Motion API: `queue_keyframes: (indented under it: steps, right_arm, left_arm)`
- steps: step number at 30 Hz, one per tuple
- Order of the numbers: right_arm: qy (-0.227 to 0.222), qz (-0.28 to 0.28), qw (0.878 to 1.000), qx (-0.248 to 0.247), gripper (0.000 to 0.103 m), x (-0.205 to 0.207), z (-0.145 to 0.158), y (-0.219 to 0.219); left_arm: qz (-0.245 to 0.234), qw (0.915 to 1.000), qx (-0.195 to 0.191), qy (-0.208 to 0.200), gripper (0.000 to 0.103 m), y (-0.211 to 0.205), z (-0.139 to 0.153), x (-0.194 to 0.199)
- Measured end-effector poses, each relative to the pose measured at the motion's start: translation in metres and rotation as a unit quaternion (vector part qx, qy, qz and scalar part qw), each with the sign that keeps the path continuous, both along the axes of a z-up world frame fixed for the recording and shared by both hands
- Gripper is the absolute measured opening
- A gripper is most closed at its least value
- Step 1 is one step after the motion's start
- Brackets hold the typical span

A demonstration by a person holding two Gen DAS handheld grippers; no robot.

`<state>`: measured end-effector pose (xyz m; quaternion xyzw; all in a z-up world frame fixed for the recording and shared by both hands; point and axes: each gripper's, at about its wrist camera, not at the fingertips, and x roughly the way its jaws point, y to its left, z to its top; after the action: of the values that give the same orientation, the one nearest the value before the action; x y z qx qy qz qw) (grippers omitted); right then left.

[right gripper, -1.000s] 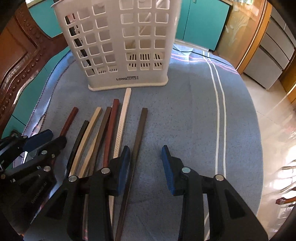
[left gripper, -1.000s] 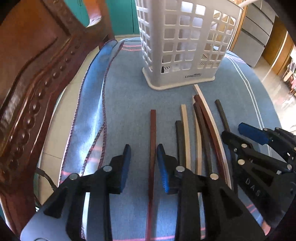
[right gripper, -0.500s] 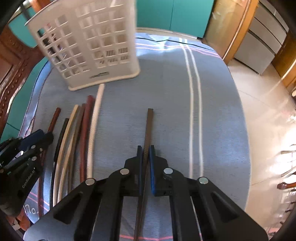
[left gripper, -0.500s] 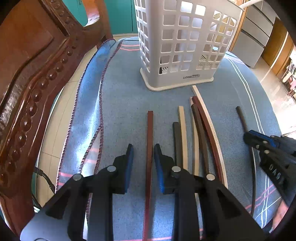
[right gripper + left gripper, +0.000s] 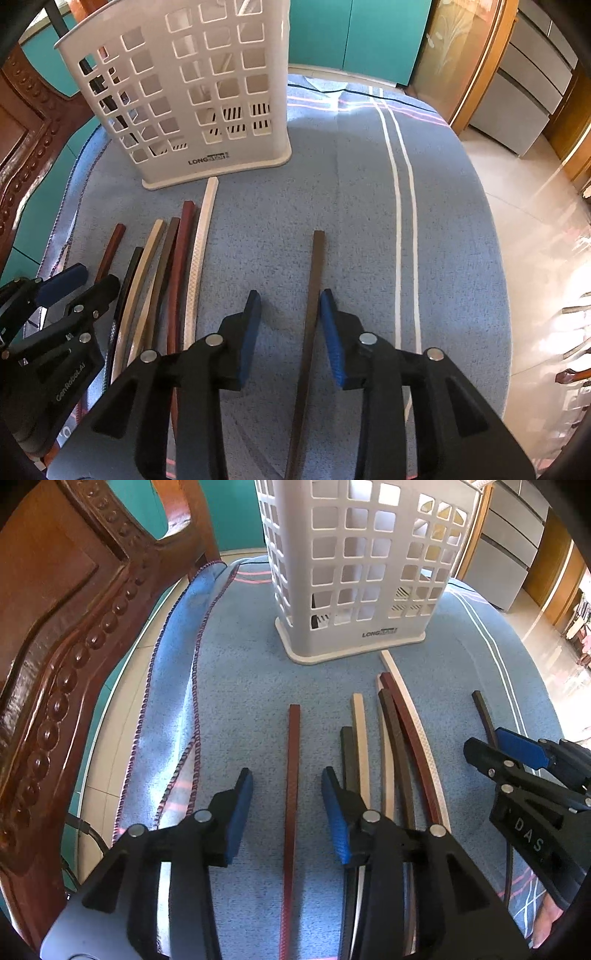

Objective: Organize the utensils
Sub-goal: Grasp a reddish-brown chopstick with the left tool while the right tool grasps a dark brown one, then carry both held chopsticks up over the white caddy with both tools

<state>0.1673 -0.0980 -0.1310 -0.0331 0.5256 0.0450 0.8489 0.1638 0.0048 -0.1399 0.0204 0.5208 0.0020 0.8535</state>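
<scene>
A white lattice utensil basket stands upright on the blue cloth. Several chopsticks lie in front of it. My left gripper is open, its jaws either side of a lone reddish-brown chopstick on the cloth. To its right lies a bundle of dark, cream and red chopsticks. My right gripper is open around a separate dark brown chopstick, which lies on the cloth close to the right finger. That gripper also shows in the left wrist view.
A carved wooden chair back stands close on the left. The blue cloth with white stripes covers a round table; its edge drops to a tiled floor on the right. Cabinets stand behind.
My right gripper, shut on the dark brown chopstick half a second ago, has opened and the chopstick lies apart from the bundle. My left gripper has opened a little wider around the reddish chopstick.
</scene>
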Motion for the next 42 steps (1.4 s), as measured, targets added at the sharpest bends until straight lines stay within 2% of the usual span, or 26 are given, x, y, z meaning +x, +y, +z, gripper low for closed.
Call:
queue_keyframes:
  steps: [1,2,4,8,11,16,21,25,27,33,38,42]
  right_arm:
    - [0.0,-0.001,1.0,0.001,0.028,0.0,0.0,0.0]
    - [-0.001,-0.003,1.0,0.003,0.017,0.0,0.0,-0.001]
    - [0.001,-0.004,1.0,0.013,0.007,0.004,0.0,-0.004]
    - [0.0,-0.01,0.999,0.034,0.006,0.011,-0.002,-0.012]
    - [-0.01,-0.012,0.999,0.039,0.006,0.01,0.002,-0.014]
    - [-0.047,-0.01,0.997,0.054,0.006,0.001,0.023,-0.018]
    - [-0.097,-0.001,0.993,0.069,0.006,-0.014,0.058,-0.023]
    - [-0.157,0.012,0.983,0.093,0.006,-0.04,0.103,-0.034]
    - [-0.176,0.015,0.978,0.106,0.006,-0.049,0.119,-0.04]
    - [-0.24,0.014,0.961,0.139,0.007,-0.085,0.174,-0.058]
    - [-0.278,0.009,0.948,0.158,0.007,-0.087,0.211,-0.062]
    - [-0.304,0.005,0.937,0.173,0.007,-0.076,0.24,-0.061]
  left_arm:
    - [-0.001,1.0,-0.001,0.001,0.039,0.0,0.0,0.0]
    - [-0.003,1.0,-0.007,0.002,0.033,0.0,0.0,0.0]
    - [-0.013,0.9997,-0.018,0.006,0.025,0.0,0.0,0.001]
    - [-0.023,0.9994,-0.025,0.006,0.008,-0.004,0.0,0.001]
    - [-0.022,0.9988,-0.044,-0.004,0.007,-0.003,0.005,0.001]
    - [-0.023,0.997,-0.044,-0.06,0.007,-0.005,0.033,-0.01]
    - [-0.025,0.9917,-0.053,-0.114,0.007,-0.002,0.064,-0.023]
    - [-0.033,0.9862,-0.074,-0.145,0.007,0.002,0.093,-0.04]
    - [-0.045,0.9813,-0.088,-0.165,0.007,0.006,0.113,-0.051]
    - [-0.068,0.9568,-0.125,-0.253,0.007,0.017,0.197,-0.083]
    - [-0.062,0.9291,-0.152,-0.331,0.007,0.026,0.256,-0.084]
    - [-0.023,0.9053,-0.171,-0.388,0.007,0.038,0.287,-0.062]
